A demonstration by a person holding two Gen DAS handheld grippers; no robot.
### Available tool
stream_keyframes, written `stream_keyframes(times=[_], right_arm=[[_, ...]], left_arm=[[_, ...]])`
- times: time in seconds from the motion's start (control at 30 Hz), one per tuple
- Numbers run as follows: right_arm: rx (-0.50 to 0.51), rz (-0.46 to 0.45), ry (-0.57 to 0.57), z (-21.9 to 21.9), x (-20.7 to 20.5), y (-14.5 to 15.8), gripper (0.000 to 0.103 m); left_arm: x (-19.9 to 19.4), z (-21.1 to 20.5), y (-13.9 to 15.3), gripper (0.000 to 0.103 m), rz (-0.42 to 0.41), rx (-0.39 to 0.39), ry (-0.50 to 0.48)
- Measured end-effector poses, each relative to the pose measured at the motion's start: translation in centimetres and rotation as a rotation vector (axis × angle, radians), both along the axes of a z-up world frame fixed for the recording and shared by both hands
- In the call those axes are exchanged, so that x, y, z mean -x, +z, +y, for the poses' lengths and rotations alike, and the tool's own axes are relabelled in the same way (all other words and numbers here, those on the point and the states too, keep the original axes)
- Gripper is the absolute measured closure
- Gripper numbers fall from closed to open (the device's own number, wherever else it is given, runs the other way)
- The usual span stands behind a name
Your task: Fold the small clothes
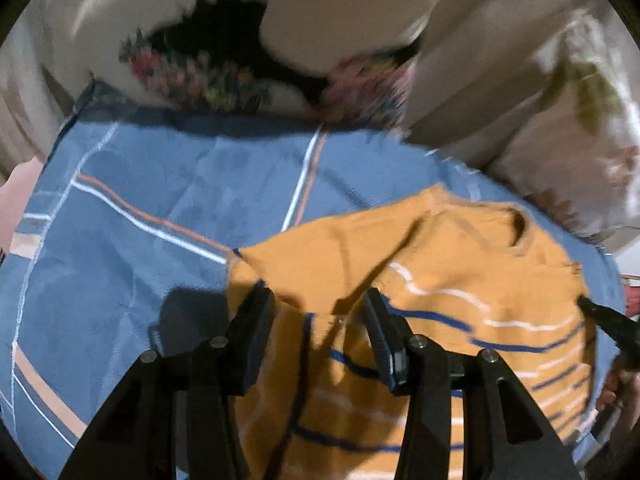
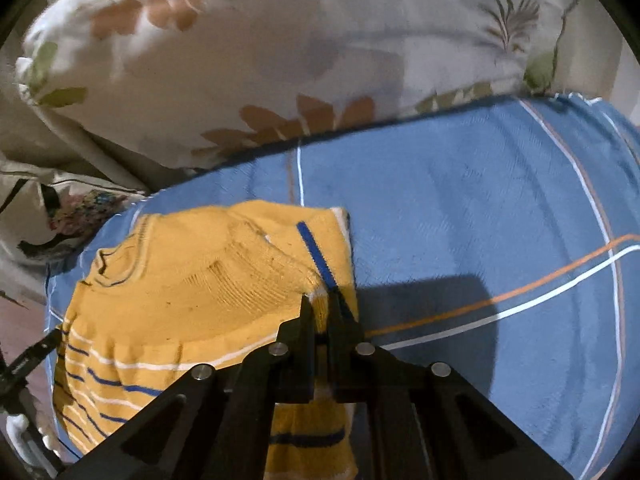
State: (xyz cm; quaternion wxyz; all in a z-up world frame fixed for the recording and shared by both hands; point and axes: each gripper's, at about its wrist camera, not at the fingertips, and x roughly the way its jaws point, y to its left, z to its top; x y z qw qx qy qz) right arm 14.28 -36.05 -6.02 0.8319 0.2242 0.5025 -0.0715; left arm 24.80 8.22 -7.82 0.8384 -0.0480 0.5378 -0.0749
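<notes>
Two grippers on sweater (image 2: pixel 208 280), mid blue bedsheet (image 2: pixel 480 208): ur right gripper (image 2: pixel 322 300) pinches sleeve cuff (image 2: pixel 320 298); left gripper (image 1: pixel 316 304) half-open over left edge. Soft, floppy knit, grab hems/edges.

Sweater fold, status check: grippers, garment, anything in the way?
Left gripper open over sweater. Right gripper shut on sweater's folded edge. Sweater lies on blue bedspread, partly folded. Pillow behind, clear of it.
</notes>
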Motion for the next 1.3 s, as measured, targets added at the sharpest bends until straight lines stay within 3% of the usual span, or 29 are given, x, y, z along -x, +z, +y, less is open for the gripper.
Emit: stream_keyframes(times=[0.1,0.3,0.37,0.43,0.57,0.63,0.67,0.7,0.8,0.83,0.87,0.93,1.07,1.17,1.3], right_arm=[[-0.027,-0.007,-0.016,-0.4,0.0,-0.3,0.097],[-0.053,-0.032,0.003,-0.7,0.3,0.9,0.088],[-0.048,-0.063,-0.006,-0.8,0.9,2.3,0.074],[-0.020,-0.092,-0.011,-0.6,1.6,3.7,0.067],[0.046,-0.145,-0.005,0.9,2.9,6.2,0.065],[0.093,-0.174,-0.003,2.2,3.3,7.2,0.054],[0.115,-0.185,-0.007,2.7,3.4,7.4,0.043],[0.128,-0.192,-0.009,2.9,3.6,7.5,0.041],[0.084,-0.171,0.050,3.4,3.3,6.7,0.043],[0.051,-0.168,0.066,3.5,3.3,6.4,0.055],[0.004,-0.161,0.086,3.8,3.4,5.9,0.059],[-0.056,-0.122,0.119,4.4,3.6,4.5,0.059],[-0.043,-0.027,0.102,4.4,4.1,1.8,0.060],[-0.071,-0.067,0.077,3.9,5.4,3.4,0.060],[-0.043,-0.150,0.136,4.7,7.2,7.2,0.059]], left_arm=[[-0.3,0.5,-1.9,0.058,0.032,0.011,0.031],[0.2,1.1,-0.8,0.058,0.002,0.049,0.026],[0.7,1.9,0.5,0.058,-0.024,0.080,0.038],[1.1,2.6,1.8,0.058,-0.052,0.087,0.058],[2.4,3.2,4.1,0.058,-0.076,0.143,0.076],[3.2,2.6,4.6,0.058,-0.084,0.164,0.051],[3.7,1.9,4.6,0.058,-0.083,0.166,0.028],[4.0,1.5,4.4,0.058,-0.077,0.164,0.013],[5.0,0.5,2.4,0.058,-0.030,0.156,0.000],[5.2,0.6,1.5,0.058,-0.012,0.150,0.013],[5.5,0.9,0.7,0.058,-0.001,0.145,0.034],[5.9,1.6,-0.1,0.058,0.012,0.142,0.067],[6.3,3.0,-1.5,0.058,0.051,0.154,0.124],[7.1,3.4,-0.5,0.058,0.030,0.153,0.143],[9.6,4.8,1.9,0.058,-0.035,0.175,0.183]])
